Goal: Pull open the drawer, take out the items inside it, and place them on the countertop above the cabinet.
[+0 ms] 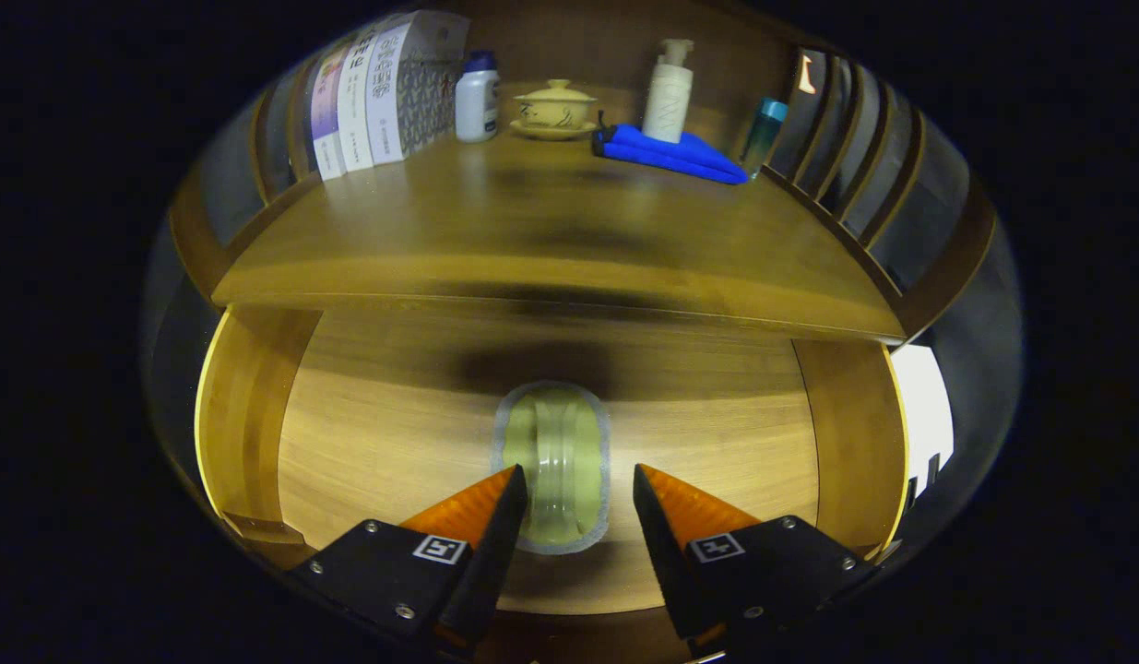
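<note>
The gripper (576,480) has its fingers spread apart with the drawer handle (552,466) between their tips, the left fingertip at its edge and the right one clear. The drawer front (385,433) lies beneath the countertop (532,231). Farthest stand books (371,92), a white bottle (477,97), a lidded cup (555,106), a pump bottle (669,92) and a blue cloth (670,152).

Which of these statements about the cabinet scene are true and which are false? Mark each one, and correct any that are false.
1. The gripper has its fingers apart. True.
2. The drawer handle lies just ahead of the fingers, partly between the tips. True.
3. The fingers are clamped on the handle. False: they stand open on either side, not pressing on it.
4. A blue cloth lies on the countertop. True.
5. The lidded cup stands on the blue cloth. False: it stands on a saucer beside the white bottle.
6. The books lie flat. False: they stand upright.
</note>
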The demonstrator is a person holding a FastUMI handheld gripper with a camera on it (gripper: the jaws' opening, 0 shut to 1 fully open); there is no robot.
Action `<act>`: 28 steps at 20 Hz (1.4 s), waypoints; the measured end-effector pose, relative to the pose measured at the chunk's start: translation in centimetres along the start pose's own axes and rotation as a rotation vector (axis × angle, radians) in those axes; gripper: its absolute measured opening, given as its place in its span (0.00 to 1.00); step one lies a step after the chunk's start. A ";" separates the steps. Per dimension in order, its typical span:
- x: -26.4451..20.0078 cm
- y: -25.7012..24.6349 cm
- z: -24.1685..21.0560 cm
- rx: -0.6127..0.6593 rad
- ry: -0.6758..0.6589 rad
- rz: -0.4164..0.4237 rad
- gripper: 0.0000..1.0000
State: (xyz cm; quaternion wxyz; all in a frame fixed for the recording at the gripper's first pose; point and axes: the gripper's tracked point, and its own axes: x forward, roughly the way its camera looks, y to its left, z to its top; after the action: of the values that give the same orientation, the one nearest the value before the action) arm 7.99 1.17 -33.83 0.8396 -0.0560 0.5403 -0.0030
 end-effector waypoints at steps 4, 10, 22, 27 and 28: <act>0.2 0.7 0.5 0.023 0.003 0.037 0.46; 0.1 0.6 0.2 0.013 0.003 0.038 0.20; -8.6 -1.6 3.0 -0.072 -0.193 -0.093 0.13; -11.6 -1.0 8.2 -0.038 -0.321 -0.116 0.13; -11.9 -0.9 9.6 -0.037 -0.342 -0.118 0.13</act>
State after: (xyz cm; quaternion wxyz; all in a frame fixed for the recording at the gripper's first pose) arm 11.75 1.91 -19.01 0.9163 -0.1028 0.3856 -0.0326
